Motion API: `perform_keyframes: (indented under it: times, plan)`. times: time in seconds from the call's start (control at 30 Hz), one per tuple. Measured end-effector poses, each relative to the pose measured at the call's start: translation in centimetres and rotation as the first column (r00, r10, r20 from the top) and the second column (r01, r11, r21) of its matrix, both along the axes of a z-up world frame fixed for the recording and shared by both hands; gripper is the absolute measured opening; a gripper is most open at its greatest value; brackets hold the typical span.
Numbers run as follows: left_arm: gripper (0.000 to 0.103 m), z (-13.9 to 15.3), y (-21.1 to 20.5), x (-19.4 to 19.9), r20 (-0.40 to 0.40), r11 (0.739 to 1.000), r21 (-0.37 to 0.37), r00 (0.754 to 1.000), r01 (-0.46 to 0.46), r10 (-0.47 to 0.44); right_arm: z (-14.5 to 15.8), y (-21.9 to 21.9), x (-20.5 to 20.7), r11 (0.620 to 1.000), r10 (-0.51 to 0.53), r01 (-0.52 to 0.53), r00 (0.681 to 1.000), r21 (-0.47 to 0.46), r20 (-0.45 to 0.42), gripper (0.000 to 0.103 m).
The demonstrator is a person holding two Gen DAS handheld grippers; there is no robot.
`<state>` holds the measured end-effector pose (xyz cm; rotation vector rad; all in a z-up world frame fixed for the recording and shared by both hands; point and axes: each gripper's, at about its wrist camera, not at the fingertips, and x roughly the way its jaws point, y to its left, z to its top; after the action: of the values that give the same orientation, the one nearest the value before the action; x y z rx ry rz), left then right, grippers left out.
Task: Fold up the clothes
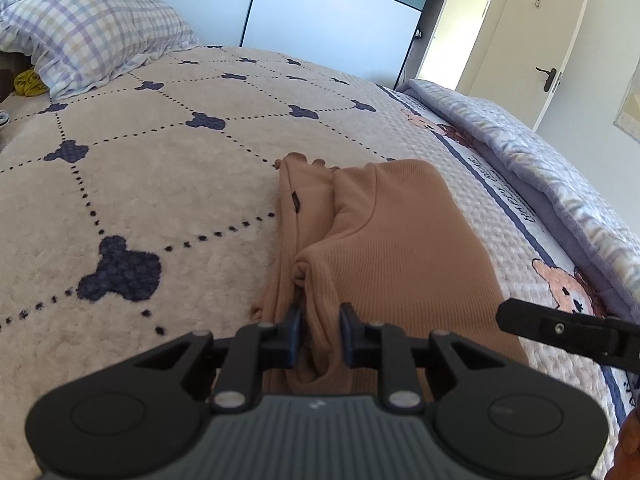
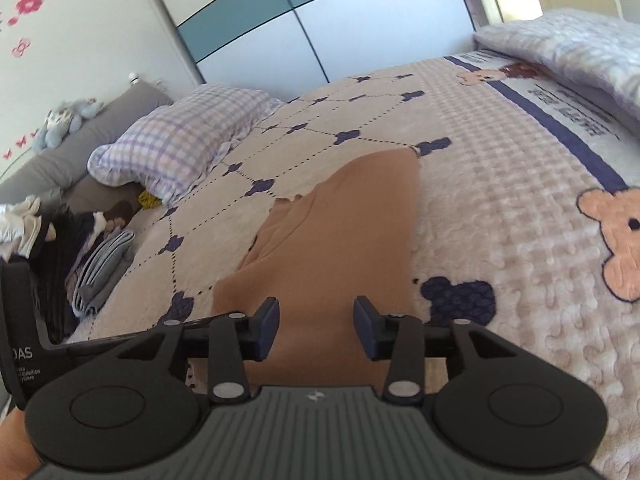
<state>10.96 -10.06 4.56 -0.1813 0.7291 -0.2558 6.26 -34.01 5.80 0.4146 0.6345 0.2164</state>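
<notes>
Tan ribbed garment (image 1: 400, 240) lying part-folded near bed's (image 1: 160, 208) right edge, bunched fold pinched narrow in left hand-held gripper (image 1: 320, 336) to anchor it, right hand-held gripper (image 2: 316, 328) wide, holding nothing.

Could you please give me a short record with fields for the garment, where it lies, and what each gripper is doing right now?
garment: brown ribbed top, partly folded
surface: fleece bed blanket with dark bear shapes
left gripper: closed on a bunched fold at the garment's near edge
right gripper: open above the garment, pads not pressing it
nearby: checked pillow at the bed's far side
</notes>
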Motion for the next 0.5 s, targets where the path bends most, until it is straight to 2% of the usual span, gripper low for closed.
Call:
perform_keyframes:
  times: [0.1,0.2,0.27,0.37,0.5]
  plan:
    - [0.023,0.1,-0.1,-0.1,0.000,1.000,0.006,1.000,-0.005,0.005,-1.9,-2.1,0.6,0.991,-0.049,0.059,0.995,0.121,-0.086,0.061]
    - [0.023,0.2,0.2,-0.1,-0.007,1.000,-0.010,1.000,-0.011,0.011,-4.4,-3.6,1.2,0.936,-0.051,0.108,0.983,0.336,-0.174,0.066]
    - [0.023,0.3,0.7,-0.1,-0.015,0.999,-0.047,1.000,-0.022,0.021,-5.5,-3.9,1.4,0.905,-0.051,0.133,0.977,0.405,-0.206,0.068]
    - [0.023,0.1,1.3,-0.1,-0.026,0.995,-0.095,0.999,-0.029,0.027,-6.3,-3.8,1.3,0.873,-0.050,0.149,0.974,0.464,-0.220,0.070]
    - [0.023,0.1,0.9,-0.3,-0.015,0.997,-0.071,1.000,-0.027,0.026,-6.3,-3.0,1.2,0.875,-0.061,0.153,0.976,0.460,-0.209,0.071]
